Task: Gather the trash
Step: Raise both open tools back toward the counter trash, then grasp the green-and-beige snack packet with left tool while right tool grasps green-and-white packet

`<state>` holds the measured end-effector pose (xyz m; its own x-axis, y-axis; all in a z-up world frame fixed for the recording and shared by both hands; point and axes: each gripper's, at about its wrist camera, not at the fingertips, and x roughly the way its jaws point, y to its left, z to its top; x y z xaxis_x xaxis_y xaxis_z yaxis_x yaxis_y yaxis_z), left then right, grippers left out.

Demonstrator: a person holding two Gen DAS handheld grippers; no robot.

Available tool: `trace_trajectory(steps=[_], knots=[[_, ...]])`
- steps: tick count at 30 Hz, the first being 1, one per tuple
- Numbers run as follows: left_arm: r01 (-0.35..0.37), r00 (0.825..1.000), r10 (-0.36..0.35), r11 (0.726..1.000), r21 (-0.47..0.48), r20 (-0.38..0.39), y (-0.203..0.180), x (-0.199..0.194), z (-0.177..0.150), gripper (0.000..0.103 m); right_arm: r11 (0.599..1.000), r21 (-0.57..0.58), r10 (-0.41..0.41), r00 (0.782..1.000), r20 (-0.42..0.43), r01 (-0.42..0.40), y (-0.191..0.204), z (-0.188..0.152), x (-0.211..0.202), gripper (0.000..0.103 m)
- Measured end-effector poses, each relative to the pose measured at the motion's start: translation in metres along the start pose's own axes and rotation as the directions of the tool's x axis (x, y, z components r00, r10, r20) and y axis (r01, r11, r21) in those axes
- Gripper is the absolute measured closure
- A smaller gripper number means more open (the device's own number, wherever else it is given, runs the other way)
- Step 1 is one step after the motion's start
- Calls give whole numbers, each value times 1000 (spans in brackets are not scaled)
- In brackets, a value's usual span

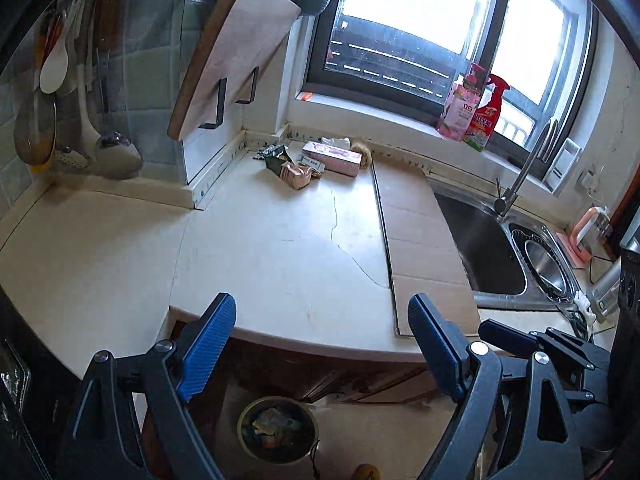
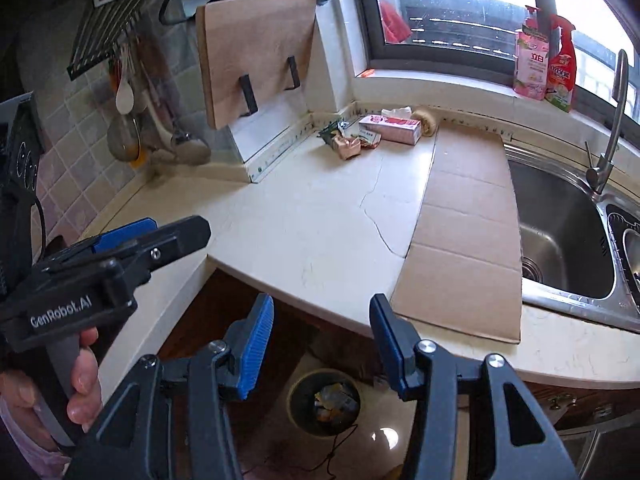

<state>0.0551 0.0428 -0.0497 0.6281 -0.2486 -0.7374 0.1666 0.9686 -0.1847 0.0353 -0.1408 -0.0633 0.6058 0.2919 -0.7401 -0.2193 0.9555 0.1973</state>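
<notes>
Both grippers, left [image 1: 322, 346] and right [image 2: 322, 346], gape empty above bin [image 2: 324, 402]; risk: reaching far wrappers [image 1: 294, 168] may snag tissue box [image 1: 334, 157].

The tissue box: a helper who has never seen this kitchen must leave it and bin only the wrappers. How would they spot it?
Start at the window and drop to the back of the white counter, left of the cardboard sheet. The tissue box lies there behind the crumpled wrappers. It is the one neat pink oblong, with a white tissue sticking out on top.
</notes>
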Motion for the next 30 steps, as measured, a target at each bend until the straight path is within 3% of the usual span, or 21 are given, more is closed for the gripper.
trace_trajectory(steps=[6, 20, 27, 30], knots=[[-39, 999, 39, 999, 20, 16, -1, 1, 28, 16, 999, 26, -30, 999, 40, 29, -1, 22, -12, 52], [-49, 998, 45, 993, 104, 46, -8, 30, 98, 16, 994, 22, -108, 984, 145, 106, 5, 98, -13, 52], [-89, 996, 87, 993, 81, 25, 0, 76, 148, 15, 994, -18, -104, 985, 137, 107, -7, 145, 14, 53], [-110, 994, 110, 993, 44, -2, 8, 109, 164, 15, 997, -19, -69, 991, 110, 72, -26, 169, 40, 53]])
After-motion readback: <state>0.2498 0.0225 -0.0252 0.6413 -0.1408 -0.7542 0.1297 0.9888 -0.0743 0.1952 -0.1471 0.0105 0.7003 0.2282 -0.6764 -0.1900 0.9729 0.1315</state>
